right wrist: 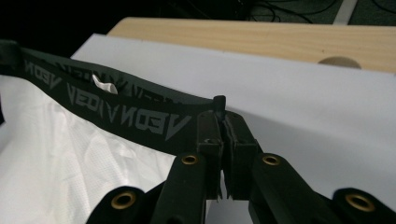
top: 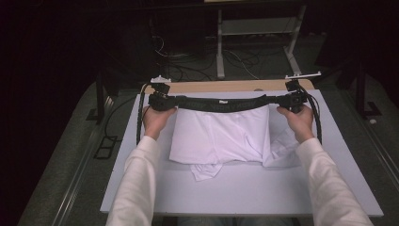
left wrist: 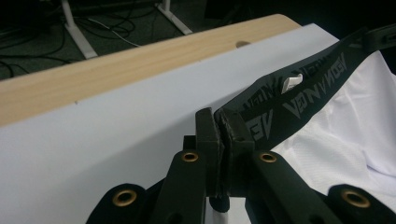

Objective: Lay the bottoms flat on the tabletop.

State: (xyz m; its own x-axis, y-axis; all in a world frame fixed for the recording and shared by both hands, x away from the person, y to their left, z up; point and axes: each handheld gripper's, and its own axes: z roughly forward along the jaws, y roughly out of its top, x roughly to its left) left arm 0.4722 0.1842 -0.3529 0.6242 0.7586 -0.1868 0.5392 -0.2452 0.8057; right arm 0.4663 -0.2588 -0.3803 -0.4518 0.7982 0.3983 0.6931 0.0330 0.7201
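Holding the waistband (top: pixel 221 103) taut, each hand-held gripper, left (top: pixel 162 101) and right (top: pixel 294 100), clamps one end; shorts (top: pixel 221 136) lifted at 12 o'clock, folding remains.

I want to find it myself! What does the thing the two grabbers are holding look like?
On the pale grey tabletop, look between the left gripper and right gripper. Stretched between them is white fabric underwear; its black lettered waistband sets it apart.
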